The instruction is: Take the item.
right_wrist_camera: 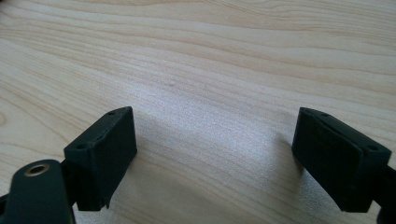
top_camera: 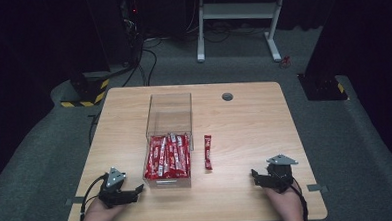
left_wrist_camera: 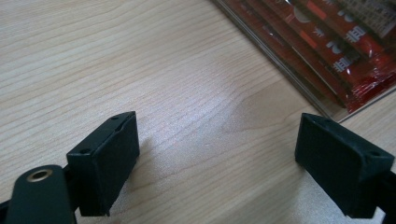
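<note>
A clear plastic box (top_camera: 168, 136) stands mid-table, its near half packed with several red stick packets (top_camera: 167, 157). One loose red packet (top_camera: 208, 151) lies on the wood just right of the box. My left gripper (top_camera: 137, 191) rests on the table by the box's near-left corner, open, nothing between its jaws; in the left gripper view (left_wrist_camera: 217, 163) the box corner and packets (left_wrist_camera: 336, 46) sit at the upper right. My right gripper (top_camera: 255, 177) rests near the front right edge, open and empty; its own view (right_wrist_camera: 215, 161) has bare wood between the jaws.
The wooden table (top_camera: 254, 118) has a round cable hole (top_camera: 227, 96) at the back. Beyond it stand a white desk frame (top_camera: 240, 18), cables and dark equipment stands on a grey floor.
</note>
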`<state>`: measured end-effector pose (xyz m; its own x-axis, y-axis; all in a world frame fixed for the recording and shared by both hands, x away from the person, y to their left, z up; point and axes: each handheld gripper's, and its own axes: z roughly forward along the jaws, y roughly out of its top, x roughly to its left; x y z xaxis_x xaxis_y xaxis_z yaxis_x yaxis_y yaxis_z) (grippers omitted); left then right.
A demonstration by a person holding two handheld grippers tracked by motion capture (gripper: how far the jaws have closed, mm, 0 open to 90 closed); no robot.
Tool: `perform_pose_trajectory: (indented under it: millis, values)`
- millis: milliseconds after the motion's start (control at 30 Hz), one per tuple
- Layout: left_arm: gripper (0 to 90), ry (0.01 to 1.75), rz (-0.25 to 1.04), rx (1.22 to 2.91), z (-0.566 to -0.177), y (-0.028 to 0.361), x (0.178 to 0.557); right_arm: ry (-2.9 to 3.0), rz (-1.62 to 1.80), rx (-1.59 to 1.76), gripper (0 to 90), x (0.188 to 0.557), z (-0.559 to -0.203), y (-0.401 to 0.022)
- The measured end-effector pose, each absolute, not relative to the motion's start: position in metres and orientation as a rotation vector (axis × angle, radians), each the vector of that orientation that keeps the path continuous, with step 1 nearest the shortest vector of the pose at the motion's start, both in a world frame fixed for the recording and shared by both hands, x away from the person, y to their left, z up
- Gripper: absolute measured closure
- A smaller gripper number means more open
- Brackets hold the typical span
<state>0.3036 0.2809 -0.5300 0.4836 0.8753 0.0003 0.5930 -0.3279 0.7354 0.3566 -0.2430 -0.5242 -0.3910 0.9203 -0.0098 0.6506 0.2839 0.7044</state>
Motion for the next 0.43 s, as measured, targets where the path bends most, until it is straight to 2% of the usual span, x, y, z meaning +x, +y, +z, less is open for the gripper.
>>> perform_pose_trajectory:
  millis: [67,433]
  values:
    - [14.0,1.205,0.532,2.050,-0.5299,0.2811,0.3037,2.132,0.858,1.427,10.0,0.3580,-0.5244,-0.2424]
    - [14.0,1.208,0.532,2.047,-0.5300,0.2805,0.3036,2.128,0.852,1.435,9.1,0.3593,-0.5245,-0.2420]
